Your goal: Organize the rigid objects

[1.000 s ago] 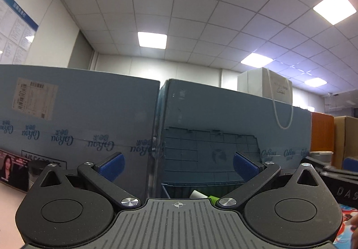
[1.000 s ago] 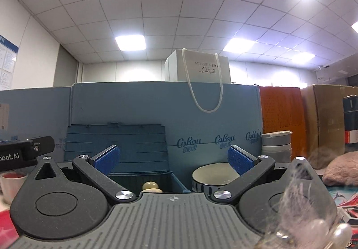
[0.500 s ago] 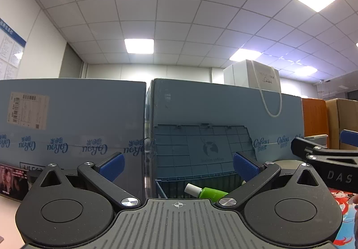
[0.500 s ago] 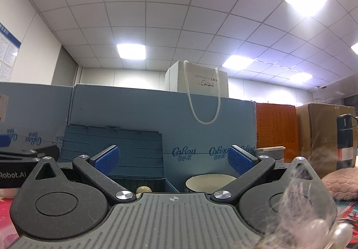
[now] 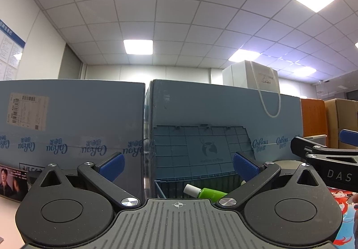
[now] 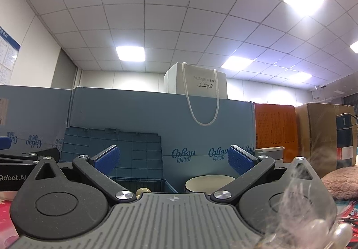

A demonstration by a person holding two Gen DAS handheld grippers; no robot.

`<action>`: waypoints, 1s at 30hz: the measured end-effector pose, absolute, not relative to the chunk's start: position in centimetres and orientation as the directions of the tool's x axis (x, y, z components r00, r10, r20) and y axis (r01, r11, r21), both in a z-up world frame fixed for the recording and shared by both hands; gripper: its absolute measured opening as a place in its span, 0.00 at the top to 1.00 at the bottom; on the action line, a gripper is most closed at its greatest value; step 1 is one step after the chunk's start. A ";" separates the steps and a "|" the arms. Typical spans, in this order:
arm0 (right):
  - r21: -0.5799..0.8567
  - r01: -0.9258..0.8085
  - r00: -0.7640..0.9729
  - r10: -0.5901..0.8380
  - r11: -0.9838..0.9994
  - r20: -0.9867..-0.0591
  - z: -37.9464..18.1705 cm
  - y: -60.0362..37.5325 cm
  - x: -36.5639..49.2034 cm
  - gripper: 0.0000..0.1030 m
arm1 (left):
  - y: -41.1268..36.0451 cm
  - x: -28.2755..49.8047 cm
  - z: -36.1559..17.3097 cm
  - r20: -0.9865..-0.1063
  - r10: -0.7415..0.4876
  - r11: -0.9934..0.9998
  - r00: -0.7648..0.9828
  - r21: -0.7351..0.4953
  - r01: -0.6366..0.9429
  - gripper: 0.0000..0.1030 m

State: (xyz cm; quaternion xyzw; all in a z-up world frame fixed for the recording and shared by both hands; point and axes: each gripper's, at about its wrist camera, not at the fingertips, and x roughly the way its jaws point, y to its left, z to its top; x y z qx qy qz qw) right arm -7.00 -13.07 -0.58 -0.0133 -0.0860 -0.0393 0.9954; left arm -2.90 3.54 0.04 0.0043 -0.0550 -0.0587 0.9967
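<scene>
A blue plastic crate (image 5: 197,181) with its lid raised stands straight ahead in the left wrist view. Inside it lies a green bottle with a white cap (image 5: 204,192). My left gripper (image 5: 177,165) is open and holds nothing, low in front of the crate. In the right wrist view the same crate (image 6: 143,181) sits left of centre, a pale round object (image 6: 142,192) showing in it. A round bowl (image 6: 209,183) stands to its right. My right gripper (image 6: 172,159) is open and holds nothing, and appears at the right edge of the left wrist view (image 5: 324,155).
Tall blue cardboard boxes (image 5: 71,128) wall off the back, with a white paper bag (image 6: 199,82) on top. An orange box (image 6: 276,130), a brown carton (image 6: 322,128), a dark flask (image 6: 344,135) and a pink knitted cushion (image 6: 340,181) stand at the right. A white fluffy charm (image 6: 313,222) hangs near the right camera.
Both views have tilted upward, showing more ceiling. The left gripper has shifted so the crate and green bottle sit more centred. Both grippers stay open.
</scene>
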 end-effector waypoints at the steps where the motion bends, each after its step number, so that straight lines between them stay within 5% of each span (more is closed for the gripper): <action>1: -0.019 0.080 0.982 -0.076 0.997 0.170 -0.6 -13.1 -6.9 0.00 | 3.6 -2.9 0.0 0.109 -0.118 0.993 0.987 0.014 0.117 0.00; 30: -0.013 0.074 0.986 -0.071 0.997 0.148 -0.6 -13.1 -6.6 0.00 | 3.4 -3.0 0.0 0.107 -0.121 0.993 0.987 0.024 0.119 0.00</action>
